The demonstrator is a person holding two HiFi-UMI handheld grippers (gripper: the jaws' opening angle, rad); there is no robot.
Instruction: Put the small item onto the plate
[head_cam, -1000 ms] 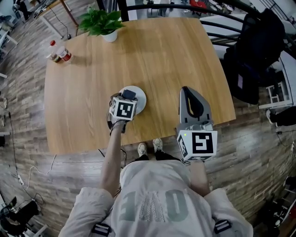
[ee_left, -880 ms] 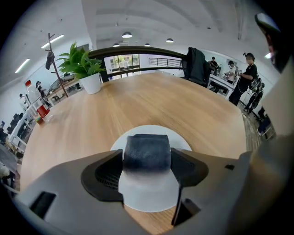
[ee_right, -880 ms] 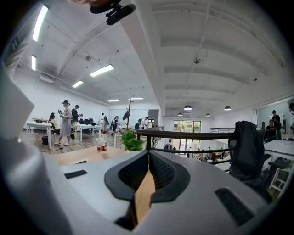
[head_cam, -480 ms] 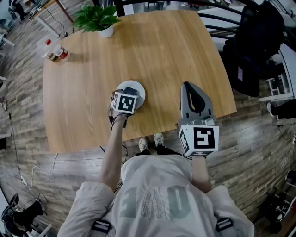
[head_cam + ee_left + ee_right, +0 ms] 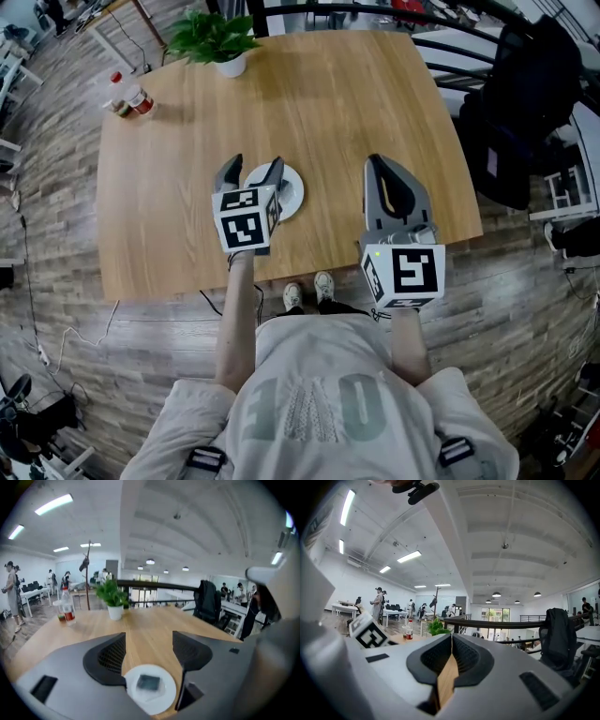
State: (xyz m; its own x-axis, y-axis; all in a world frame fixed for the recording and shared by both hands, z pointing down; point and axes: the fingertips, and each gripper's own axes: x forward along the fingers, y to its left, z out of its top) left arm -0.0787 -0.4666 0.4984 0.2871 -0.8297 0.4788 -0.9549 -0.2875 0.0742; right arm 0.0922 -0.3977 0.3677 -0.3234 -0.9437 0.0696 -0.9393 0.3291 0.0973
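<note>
Lying on wooden table (image 5: 328, 112): plate (image 5: 165, 698) bearing small item (image 5: 148, 683); office (image 5: 33, 590) beyond.

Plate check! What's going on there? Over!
Left gripper open, fingers empty, above plate. Right gripper shut, empty, off to the side. Small item resting on plate.

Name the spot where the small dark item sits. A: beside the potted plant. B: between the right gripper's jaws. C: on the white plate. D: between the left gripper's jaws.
C: the small dark item lies flat on the white plate, with the left gripper jaws apart and clear of it.
</note>
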